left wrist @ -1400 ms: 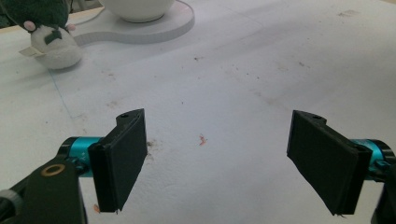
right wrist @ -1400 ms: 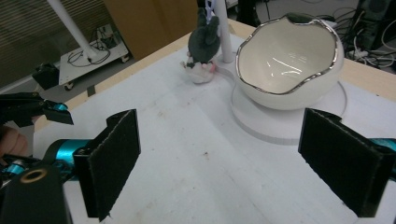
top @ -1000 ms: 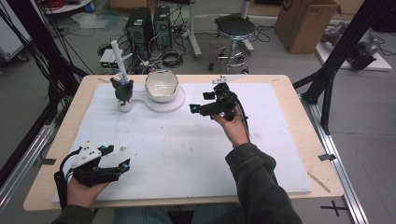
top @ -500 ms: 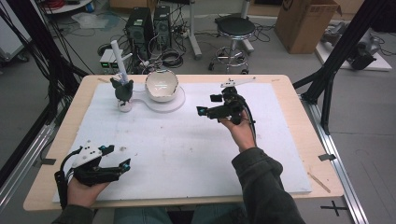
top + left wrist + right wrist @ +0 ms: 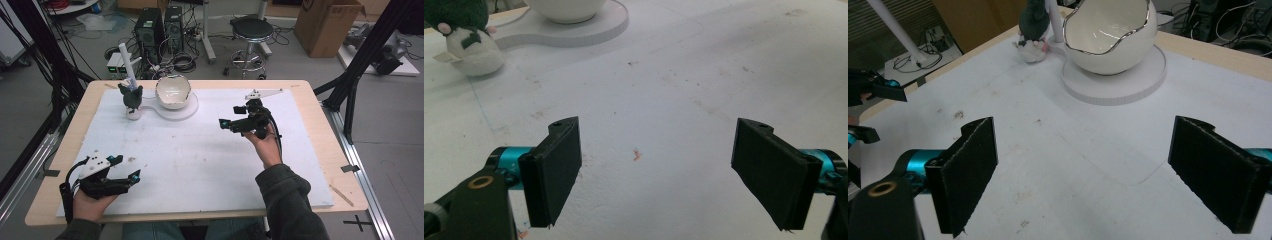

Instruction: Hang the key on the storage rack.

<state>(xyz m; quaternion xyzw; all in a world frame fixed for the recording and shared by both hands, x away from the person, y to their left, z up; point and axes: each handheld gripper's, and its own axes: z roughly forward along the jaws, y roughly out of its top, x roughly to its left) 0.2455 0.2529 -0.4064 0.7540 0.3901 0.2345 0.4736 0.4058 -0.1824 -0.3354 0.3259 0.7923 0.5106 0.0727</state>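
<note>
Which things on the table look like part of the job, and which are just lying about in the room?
Likely part of the job (none is stated):
egg-shaped bowl on its white base
small plush toy
left gripper and right gripper, jaws apart, holding nothing

Just lying about:
stool
cardboard box
computer towers

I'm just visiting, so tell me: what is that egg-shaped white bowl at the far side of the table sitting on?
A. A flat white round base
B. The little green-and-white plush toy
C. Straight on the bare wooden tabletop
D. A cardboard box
A: the bowl stands on a flat white round base that lies on the white sheet, while the small plush toy stands beside that base, not under the bowl.
</note>
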